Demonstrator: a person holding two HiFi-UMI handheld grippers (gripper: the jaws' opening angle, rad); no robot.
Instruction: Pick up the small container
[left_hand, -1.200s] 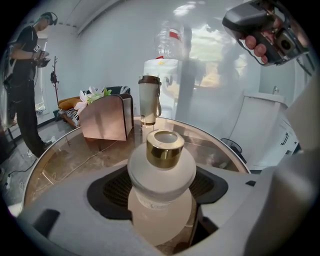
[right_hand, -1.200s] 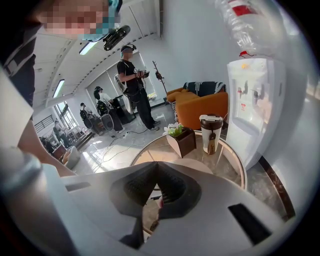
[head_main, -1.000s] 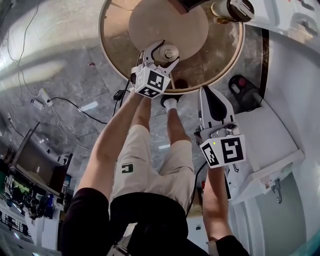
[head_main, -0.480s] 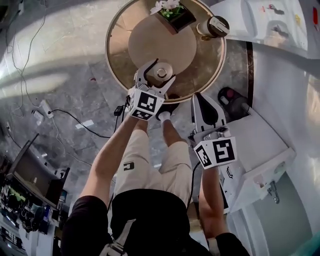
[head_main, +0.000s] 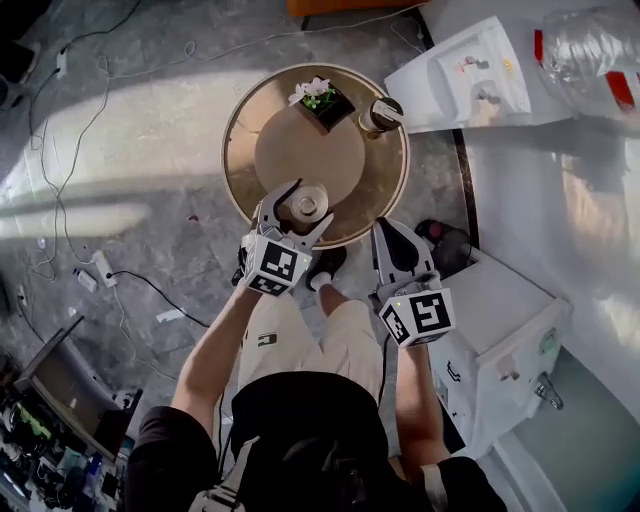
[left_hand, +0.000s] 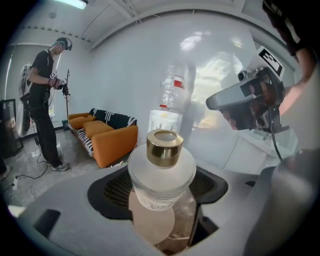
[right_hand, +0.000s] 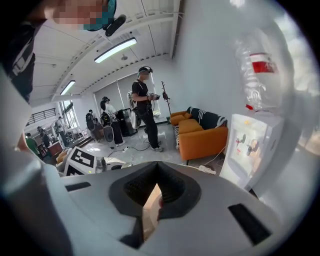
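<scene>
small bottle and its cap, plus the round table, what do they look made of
Small bottle: likely frosted glass, milky matte and see-through at the base; plastic possible.
Cap: shiny gold metal look, maybe plated, bright reflections.
Round table: brown wood-like top, glossy darker rim ring around a paler matte centre; veneer or laminate unclear.

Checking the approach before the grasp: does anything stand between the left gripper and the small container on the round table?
Nothing visible does. The small container already stands between the open jaws of the left gripper on the round table. The flower pot and capped bottle sit at the far edge.
</scene>
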